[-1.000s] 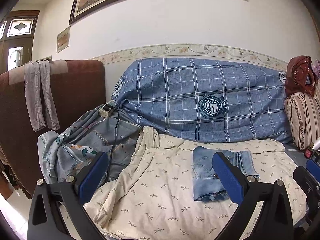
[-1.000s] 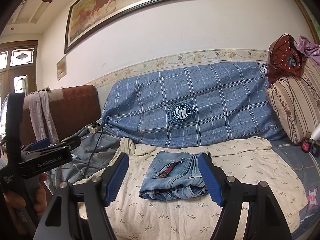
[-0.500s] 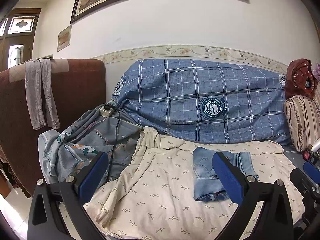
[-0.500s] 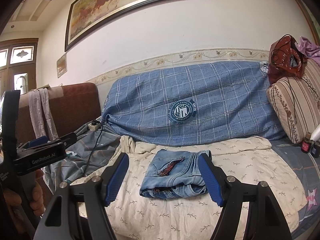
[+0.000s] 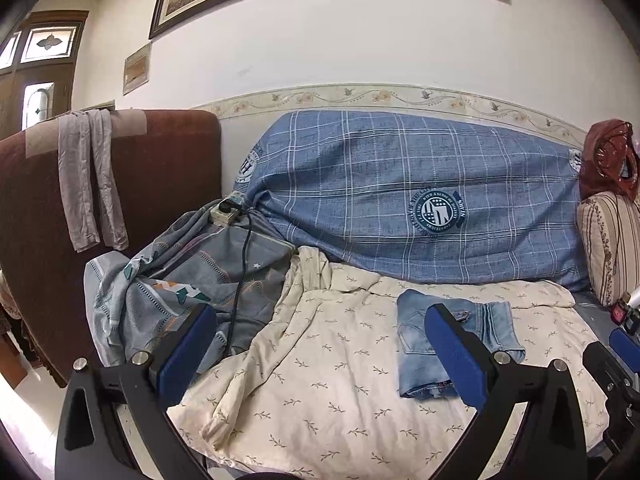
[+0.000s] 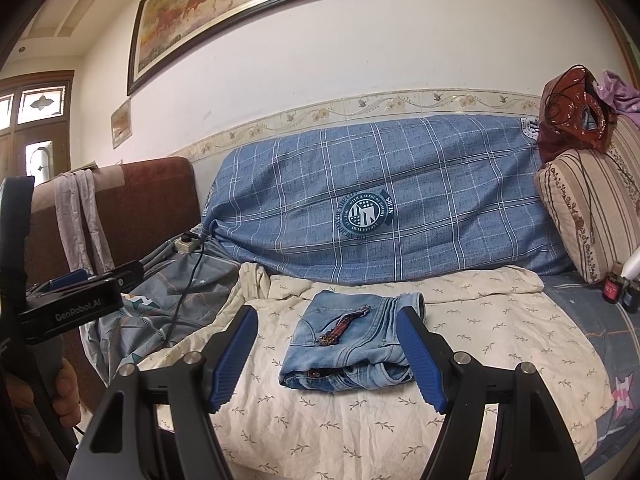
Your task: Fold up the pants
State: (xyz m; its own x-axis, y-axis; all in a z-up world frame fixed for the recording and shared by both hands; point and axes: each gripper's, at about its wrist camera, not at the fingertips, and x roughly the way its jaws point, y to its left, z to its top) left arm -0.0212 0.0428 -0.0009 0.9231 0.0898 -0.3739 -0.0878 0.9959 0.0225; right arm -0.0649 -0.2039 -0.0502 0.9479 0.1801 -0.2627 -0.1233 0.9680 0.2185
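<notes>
The light blue denim pants (image 6: pixel 352 344) lie folded into a small bundle on the cream leaf-print sheet (image 6: pixel 360 432); they also show in the left wrist view (image 5: pixel 420 344), partly behind my right finger. My left gripper (image 5: pixel 320 344) is open and empty, held back from the sheet, left of the pants. My right gripper (image 6: pixel 328 348) is open and empty, held back in front of the pants, its fingers framing the bundle without touching it. The left gripper's body (image 6: pixel 68 308) shows at the left of the right wrist view.
A blue plaid covered cushion (image 5: pixel 400 196) lines the back. A grey patterned blanket (image 5: pixel 180 276) with a power strip (image 5: pixel 226 210) and black cable lies left. A brown headboard (image 5: pixel 152 172) with grey cloth stands left. A striped pillow (image 6: pixel 588 208) and small bottles (image 6: pixel 616 288) sit right.
Both grippers have drawn slightly back and shifted; the pants lie still. Both stay open and empty.
</notes>
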